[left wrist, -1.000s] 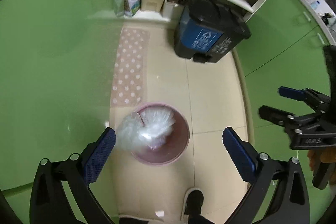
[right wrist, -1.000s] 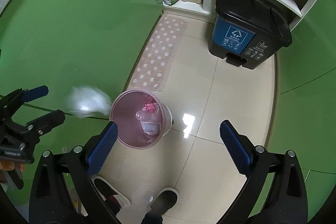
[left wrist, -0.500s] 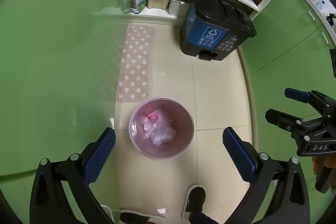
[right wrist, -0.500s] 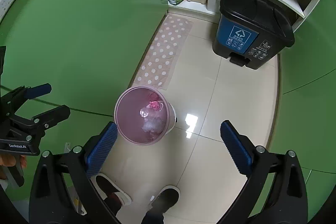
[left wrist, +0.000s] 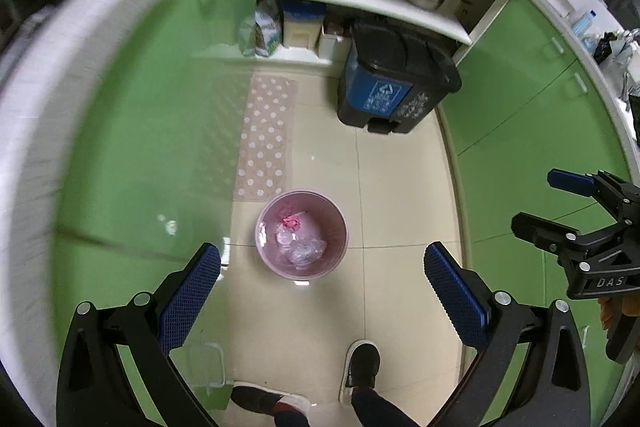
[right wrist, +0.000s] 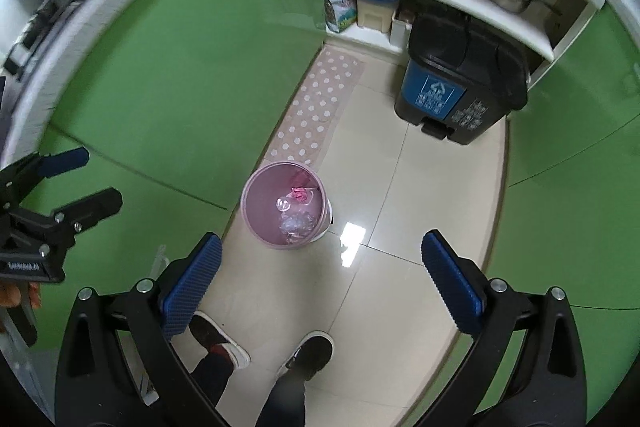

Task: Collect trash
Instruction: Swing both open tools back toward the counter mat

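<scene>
A small pink waste bin [left wrist: 344, 231] stands on the tiled floor, also in the right wrist view [right wrist: 256, 223]. Inside lie a crumpled clear plastic bag [left wrist: 306, 250], a small clear piece and a pink scrap [left wrist: 292, 223]; the bag also shows in the right wrist view [right wrist: 297, 223]. My left gripper [left wrist: 320, 291] is open and empty, high above the bin. My right gripper [right wrist: 318, 287] is open and empty, also high above it. Each gripper shows at the edge of the other's view, the right gripper [left wrist: 568, 203] and the left gripper [right wrist: 68, 183].
A black and blue pedal bin [left wrist: 394, 83] stands by white shelves [left wrist: 360, 1] holding pots and a basin. A dotted pink mat [left wrist: 266, 139] lies along green cabinets [left wrist: 140, 131]. More green cabinets [left wrist: 532, 115] are on the right. The person's shoes [right wrist: 312, 347] are on the floor below.
The clear plastic bag fell from the air into the pink bin. Both grippers have risen, so the bin looks smaller and the countertop edge has come into view.
</scene>
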### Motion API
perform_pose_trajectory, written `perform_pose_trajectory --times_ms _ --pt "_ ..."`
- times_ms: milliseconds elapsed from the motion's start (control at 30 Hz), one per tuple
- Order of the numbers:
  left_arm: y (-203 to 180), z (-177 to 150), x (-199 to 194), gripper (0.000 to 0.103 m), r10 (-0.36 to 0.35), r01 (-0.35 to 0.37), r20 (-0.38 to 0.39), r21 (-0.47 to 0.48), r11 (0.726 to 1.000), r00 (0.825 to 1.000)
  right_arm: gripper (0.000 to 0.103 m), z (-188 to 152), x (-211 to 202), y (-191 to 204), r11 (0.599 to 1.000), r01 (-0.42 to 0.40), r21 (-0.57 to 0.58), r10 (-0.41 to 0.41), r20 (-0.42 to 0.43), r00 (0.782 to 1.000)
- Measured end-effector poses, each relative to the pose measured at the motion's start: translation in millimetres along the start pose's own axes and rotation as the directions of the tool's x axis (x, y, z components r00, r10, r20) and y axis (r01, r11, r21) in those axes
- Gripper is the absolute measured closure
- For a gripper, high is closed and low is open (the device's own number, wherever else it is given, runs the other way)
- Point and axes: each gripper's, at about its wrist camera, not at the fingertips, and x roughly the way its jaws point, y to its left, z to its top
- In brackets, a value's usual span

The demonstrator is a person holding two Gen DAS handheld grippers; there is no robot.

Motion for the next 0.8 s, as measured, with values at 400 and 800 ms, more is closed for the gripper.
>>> perform_pose_trajectory --times_ms 400,800 --pt "47.9 -54.0 -172.5 0.006 0.140 -0.121 0.158 -0.119 0.985 0.978 0.003 -8.3 -133.5 107.6 0.974 -0.100 -0.202 0.123 0.109 0.986" --pt "170.7 -137.5 -274.7 0.005 0.322 -0.238 0.203 -0.352 0.905 0.925 0.003 21.7 -172.0 270.6 0.873 -0.221 -0.434 0.309 0.142 0.941"
